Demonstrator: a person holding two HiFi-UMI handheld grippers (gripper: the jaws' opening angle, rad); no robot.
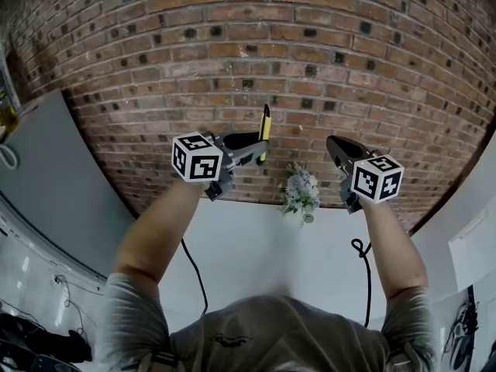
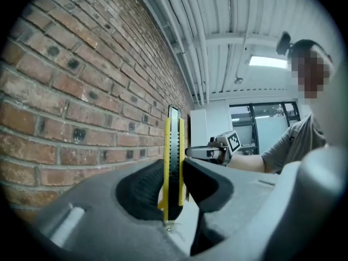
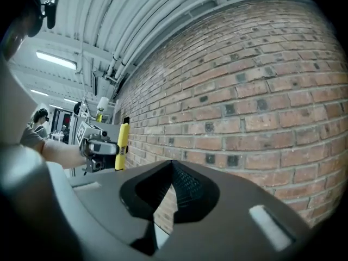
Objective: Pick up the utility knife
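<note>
step: pickup seemingly done, holding utility knife point(image 2: 173, 156) upright, aloft before brick wall point(image 1: 256, 45) | left gripper point(image 1: 260, 147): clamping half-closed on knife's yellow body | right gripper point(image 1: 335, 147): sitting shut, gripping nothing | next: probably keeping grip firm, avoiding slippage

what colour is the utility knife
Utility knife: yellow with a black middle strip, best seen in the left gripper view.

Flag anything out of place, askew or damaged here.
Nothing stands out. The utility knife is clamped upright and straight in the left gripper; the right gripper is shut and empty.
</note>
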